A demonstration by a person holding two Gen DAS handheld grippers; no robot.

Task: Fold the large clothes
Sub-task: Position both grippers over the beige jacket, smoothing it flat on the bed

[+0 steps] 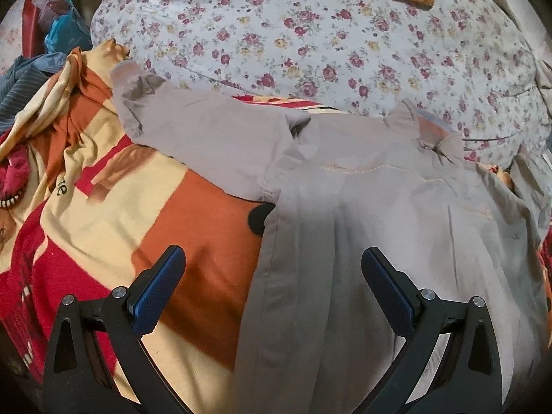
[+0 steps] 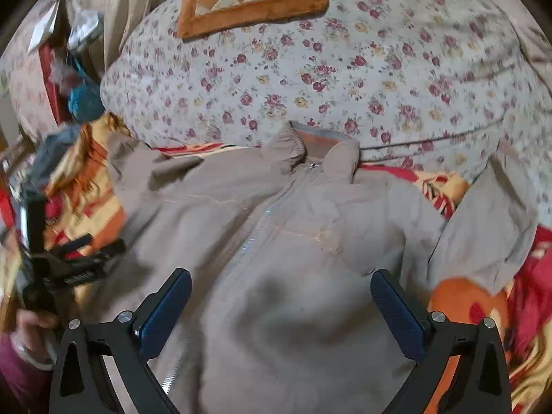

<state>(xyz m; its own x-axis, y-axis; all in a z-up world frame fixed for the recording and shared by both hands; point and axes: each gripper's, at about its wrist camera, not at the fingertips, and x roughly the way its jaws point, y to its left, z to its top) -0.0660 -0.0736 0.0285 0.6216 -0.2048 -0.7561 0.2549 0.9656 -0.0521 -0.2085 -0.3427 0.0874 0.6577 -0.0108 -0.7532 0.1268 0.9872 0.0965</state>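
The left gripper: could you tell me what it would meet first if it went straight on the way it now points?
Most likely the beige jacket. The left gripper is open and empty, and its line straddles the jacket's side edge over the patterned blanket. Depth is unclear, so the blanket could come first.

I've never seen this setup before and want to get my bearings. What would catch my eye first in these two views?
First, the taupe zip-front jacket spread front-up across the middle, collar toward the floral quilt heaped behind it, one sleeve stretched to the left. Under it lies a loud red, orange and cream blanket. Both the left gripper and the right gripper hover over the jacket, jaws wide and holding nothing.
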